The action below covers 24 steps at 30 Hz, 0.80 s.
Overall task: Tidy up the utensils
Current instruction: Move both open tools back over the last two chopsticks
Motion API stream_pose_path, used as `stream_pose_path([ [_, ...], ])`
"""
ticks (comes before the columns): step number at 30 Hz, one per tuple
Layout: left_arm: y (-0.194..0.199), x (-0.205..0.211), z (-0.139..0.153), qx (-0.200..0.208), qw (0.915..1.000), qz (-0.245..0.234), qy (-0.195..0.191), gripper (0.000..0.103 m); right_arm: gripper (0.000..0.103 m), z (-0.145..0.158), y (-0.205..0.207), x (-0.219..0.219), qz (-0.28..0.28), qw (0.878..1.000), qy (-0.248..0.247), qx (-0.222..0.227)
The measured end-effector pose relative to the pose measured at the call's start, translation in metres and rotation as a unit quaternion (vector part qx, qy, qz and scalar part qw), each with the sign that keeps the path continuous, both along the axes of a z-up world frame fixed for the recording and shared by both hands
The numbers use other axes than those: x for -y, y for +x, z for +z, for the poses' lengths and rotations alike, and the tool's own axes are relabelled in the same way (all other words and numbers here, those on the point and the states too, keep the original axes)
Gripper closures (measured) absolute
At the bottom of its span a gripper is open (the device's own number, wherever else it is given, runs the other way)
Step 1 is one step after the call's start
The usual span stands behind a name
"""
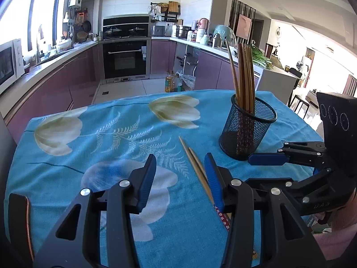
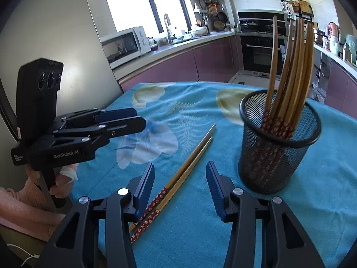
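So this is the pickup step: two chopsticks (image 2: 178, 174) lie side by side on the blue cloth (image 1: 111, 134), thin tips toward the kitchen and red patterned ends toward the person, just beside the mesh cup (image 2: 276, 147) that already holds a bunch of others standing up. Both grippers are parted with nothing in them. The right gripper (image 2: 180, 189) sits low over the pair, which runs between its fingers, with the patterned ends close by the left finger, but no pad is touching yet as far as I can see. The left gripper (image 1: 180, 176) is off to the side, the pair lying against the inner edge of its right finger rather than centred. I'd guess the next move needs the right one to drop a bit lower, square up on the pair and close, then tip them upright into the cup without knocking it over.
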<state>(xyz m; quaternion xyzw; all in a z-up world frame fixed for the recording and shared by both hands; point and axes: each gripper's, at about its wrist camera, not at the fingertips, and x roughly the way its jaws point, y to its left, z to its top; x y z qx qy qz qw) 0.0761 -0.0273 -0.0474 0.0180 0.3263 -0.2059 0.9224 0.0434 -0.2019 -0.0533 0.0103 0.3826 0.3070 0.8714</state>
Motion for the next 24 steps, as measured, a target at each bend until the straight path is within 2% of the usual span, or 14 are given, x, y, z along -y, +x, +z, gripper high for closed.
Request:
stream_pose_path([
  [9,-0.004,0.006,-0.027,-0.028,0.9995,0.000,0.016,0.058,0.060,-0.027,0.004,-0.014,-0.009,0.999,-0.027,-0.040],
  [24,-0.001,0.011,-0.036,-0.044,0.9987,0.002,0.025,0.059,0.067,-0.029,-0.004,-0.013,-0.022,0.997,-0.067,-0.028],
])
